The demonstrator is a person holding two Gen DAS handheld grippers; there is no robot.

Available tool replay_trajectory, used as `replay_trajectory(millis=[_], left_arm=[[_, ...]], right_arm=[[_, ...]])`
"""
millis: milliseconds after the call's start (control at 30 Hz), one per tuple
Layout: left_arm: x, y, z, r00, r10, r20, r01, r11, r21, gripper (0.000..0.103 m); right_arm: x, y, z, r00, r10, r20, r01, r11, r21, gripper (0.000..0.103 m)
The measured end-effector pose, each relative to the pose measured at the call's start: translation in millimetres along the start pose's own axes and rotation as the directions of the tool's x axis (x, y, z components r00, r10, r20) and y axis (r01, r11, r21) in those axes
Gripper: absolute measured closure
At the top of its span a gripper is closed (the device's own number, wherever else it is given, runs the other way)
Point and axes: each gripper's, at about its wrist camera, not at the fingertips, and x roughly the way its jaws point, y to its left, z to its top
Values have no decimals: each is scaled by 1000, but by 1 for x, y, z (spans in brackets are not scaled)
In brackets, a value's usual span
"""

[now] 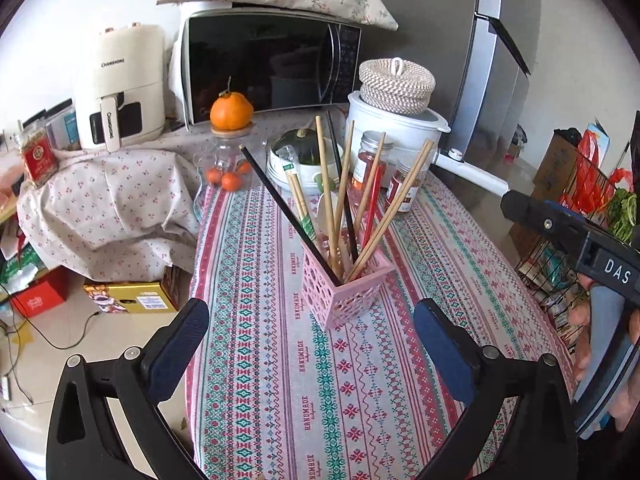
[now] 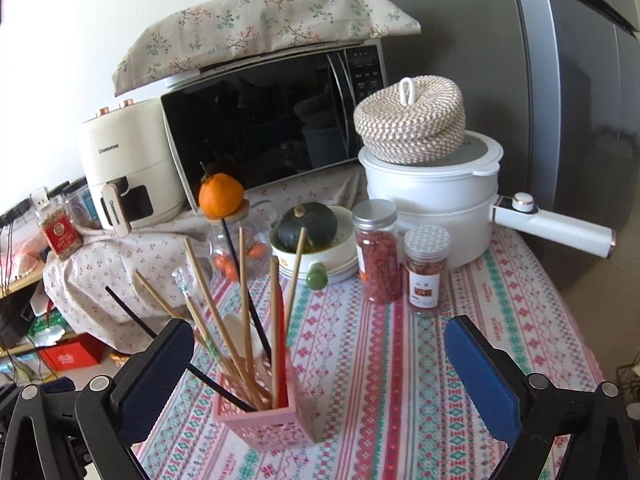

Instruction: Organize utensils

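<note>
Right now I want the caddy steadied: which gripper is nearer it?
Right. The right gripper hangs just short of the caddy; the left gripper sits a little farther back from it.

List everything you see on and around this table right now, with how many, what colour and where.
utensil holder: one, pink, mid-table on the patterned tablecloth
chopsticks: several, mostly wood, some black, one red, standing in the holder
spice jars: two, red contents, behind the holder
pot: one, white, far right, woven basket on top
squash: one, dark green, in a white bowl
orange: one, on a glass jar
microwave: one, black door, at the back under a floral cloth
air fryer: one, cream, left of the microwave
fridge: one, grey, right
left hand-held gripper: open, empty
right hand-held gripper: open, empty
</note>
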Motion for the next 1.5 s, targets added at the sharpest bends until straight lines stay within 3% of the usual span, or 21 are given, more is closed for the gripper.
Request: replay_trajectory(millis=[133, 500, 667, 1500], left_arm=[[-17, -12, -5, 999, 19, 42, -20, 1000, 24, 0], [-29, -14, -11, 999, 10, 38, -11, 1000, 13, 0], [-25, -16, -12, 999, 9, 35, -9, 1000, 9, 0], [-22, -23, -14, 1000, -3, 27, 2, 1000, 18, 0]], right_arm=[[-10, -4, -11, 998, -44, -52, 42, 998, -37, 0], [-36, -10, -42, 976, -153, -158, 135, 984, -114, 0], [-39, -11, -45, 970, -190, -152, 172, 977, -125, 0], [-43, -13, -40, 971, -201, -132, 192, 978, -77, 0]])
